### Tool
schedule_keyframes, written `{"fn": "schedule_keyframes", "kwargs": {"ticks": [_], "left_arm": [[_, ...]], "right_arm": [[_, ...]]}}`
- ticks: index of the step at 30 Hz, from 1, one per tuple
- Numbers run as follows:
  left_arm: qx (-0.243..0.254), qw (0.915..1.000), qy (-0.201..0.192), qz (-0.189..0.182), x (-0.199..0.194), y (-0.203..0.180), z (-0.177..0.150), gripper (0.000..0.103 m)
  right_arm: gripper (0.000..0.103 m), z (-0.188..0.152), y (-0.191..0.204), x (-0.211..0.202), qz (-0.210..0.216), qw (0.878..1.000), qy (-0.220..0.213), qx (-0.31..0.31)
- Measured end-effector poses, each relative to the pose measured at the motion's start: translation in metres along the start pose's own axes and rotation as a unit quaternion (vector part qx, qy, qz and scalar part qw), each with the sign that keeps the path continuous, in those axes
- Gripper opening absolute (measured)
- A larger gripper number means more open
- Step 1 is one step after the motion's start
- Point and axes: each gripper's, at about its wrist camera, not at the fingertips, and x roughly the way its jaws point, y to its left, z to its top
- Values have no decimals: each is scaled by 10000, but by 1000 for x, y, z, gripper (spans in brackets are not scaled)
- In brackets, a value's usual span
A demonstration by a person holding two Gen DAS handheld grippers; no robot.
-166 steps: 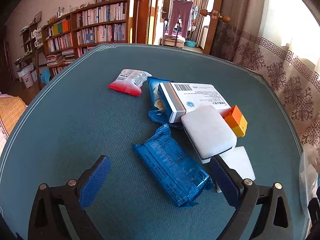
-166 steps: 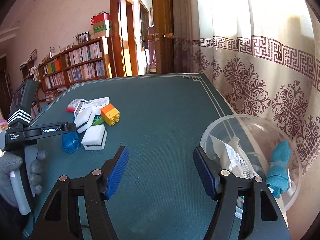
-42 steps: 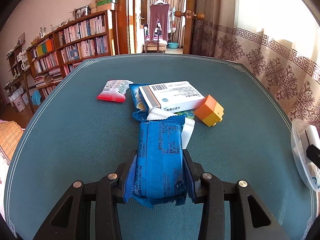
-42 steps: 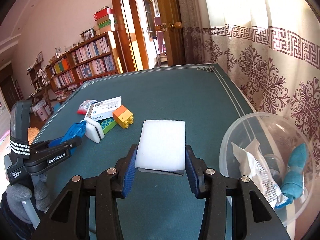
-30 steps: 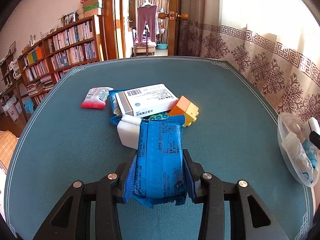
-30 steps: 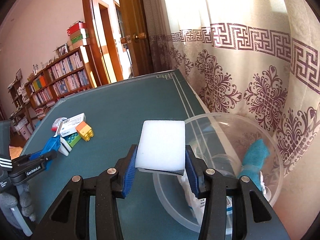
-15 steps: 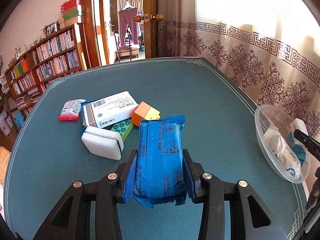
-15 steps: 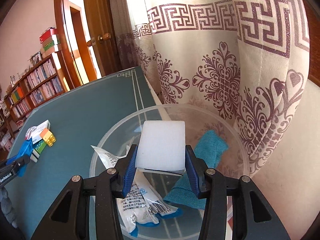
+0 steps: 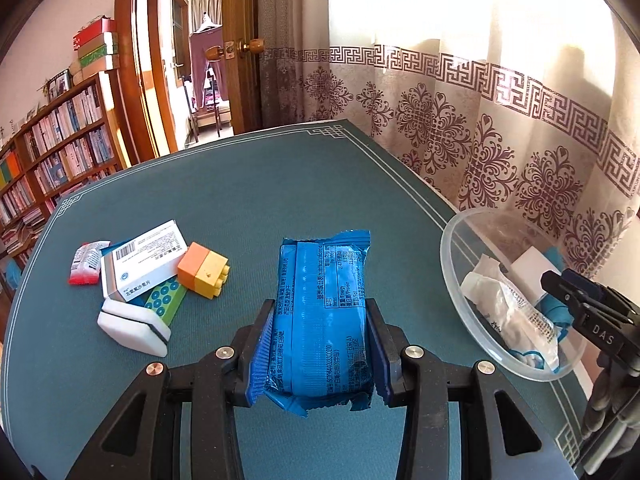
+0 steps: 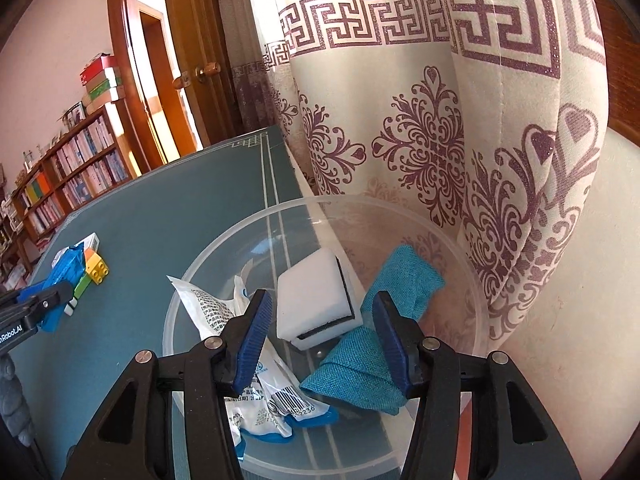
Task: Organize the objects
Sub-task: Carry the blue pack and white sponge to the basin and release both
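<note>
My left gripper (image 9: pixel 320 344) is shut on a blue snack packet (image 9: pixel 323 312) and holds it above the green table, left of a clear plastic bowl (image 9: pixel 448 264). My right gripper (image 10: pixel 322 332) is open above that bowl (image 10: pixel 224 256). A white sponge (image 10: pixel 312 300) lies loose in the bowl below the jaws, beside a teal cloth (image 10: pixel 380 344) and a white printed pouch (image 10: pixel 224 320). On the table's left lie a white medicine box (image 9: pixel 144 260), an orange and yellow block (image 9: pixel 202 270), a second white sponge (image 9: pixel 132 328) and a red and white sachet (image 9: pixel 86 266).
The bowl stands at the table's right edge against a patterned curtain (image 9: pixel 500 128). A bookshelf (image 9: pixel 52 152) and an open wooden door (image 9: pixel 236 60) are behind the table. A green dotted piece (image 9: pixel 164 304) lies under the medicine box.
My right gripper has opened and let the white sponge drop into the bowl. My left gripper has carried the blue packet further right, closer to the bowl.
</note>
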Motion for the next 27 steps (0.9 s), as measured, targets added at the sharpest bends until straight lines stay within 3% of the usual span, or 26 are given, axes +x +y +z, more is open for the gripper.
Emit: {"fn": "schedule_keyframes", "kwargs": {"ticks": [8,19,27], "left_arm": [[147,9979,136,-610,23,-27,15,44],[675,9918,-3,-1083,33,-76,41,44],[747,9856,102,-1516,48,-96,53,44]], "right_arm": [[54,-1,-3,-3,78,9999,-67,94],[54,2,-6,-6,204,9995,-126,202],[54,2,-12,-4,214,9992,-120,308]]}}
